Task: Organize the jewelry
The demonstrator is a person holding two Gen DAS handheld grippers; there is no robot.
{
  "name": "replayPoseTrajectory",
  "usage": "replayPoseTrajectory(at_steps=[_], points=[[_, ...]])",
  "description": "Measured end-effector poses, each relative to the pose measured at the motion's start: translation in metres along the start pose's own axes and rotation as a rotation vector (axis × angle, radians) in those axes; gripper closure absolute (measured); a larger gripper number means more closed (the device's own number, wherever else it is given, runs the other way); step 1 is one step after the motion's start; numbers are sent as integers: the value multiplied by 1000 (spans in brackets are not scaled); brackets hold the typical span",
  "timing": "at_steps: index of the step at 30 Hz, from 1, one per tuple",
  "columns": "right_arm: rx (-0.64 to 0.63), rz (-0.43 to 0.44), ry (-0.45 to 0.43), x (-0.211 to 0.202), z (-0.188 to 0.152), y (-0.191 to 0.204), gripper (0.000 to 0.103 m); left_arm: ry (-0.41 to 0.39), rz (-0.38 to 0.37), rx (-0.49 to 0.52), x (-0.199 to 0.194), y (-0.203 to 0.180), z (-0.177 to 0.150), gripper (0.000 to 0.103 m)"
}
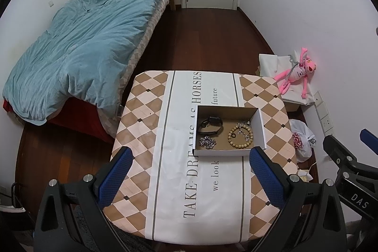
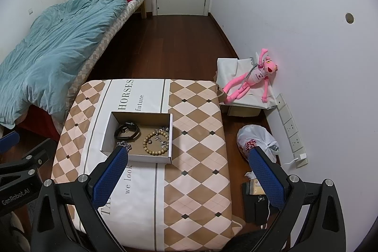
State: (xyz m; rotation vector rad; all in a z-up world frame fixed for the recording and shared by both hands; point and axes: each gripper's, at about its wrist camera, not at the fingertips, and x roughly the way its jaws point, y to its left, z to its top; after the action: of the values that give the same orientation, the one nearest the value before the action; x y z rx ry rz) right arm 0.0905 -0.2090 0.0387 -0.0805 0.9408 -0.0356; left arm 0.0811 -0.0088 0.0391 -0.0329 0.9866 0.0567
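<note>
Both tools (image 1: 190,165) (image 2: 187,168) hover spread before jewelry box (image 1: 222,152).

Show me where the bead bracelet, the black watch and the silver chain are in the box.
bead bracelet (image 1: 240,137): left wrist view, on the beads at the ring's left side.
black watch (image 1: 213,121): left wrist view, on the dark watch face.
silver chain (image 1: 207,142): left wrist view, on the heap of links.
</note>
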Motion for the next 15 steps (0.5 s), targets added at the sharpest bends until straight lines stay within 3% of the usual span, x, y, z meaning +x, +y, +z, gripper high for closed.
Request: replayPoseTrajectory(at_steps=[15], points=[[7,2,-2,-2,3,0,0,-1,1,0,-1,0,2,2]])
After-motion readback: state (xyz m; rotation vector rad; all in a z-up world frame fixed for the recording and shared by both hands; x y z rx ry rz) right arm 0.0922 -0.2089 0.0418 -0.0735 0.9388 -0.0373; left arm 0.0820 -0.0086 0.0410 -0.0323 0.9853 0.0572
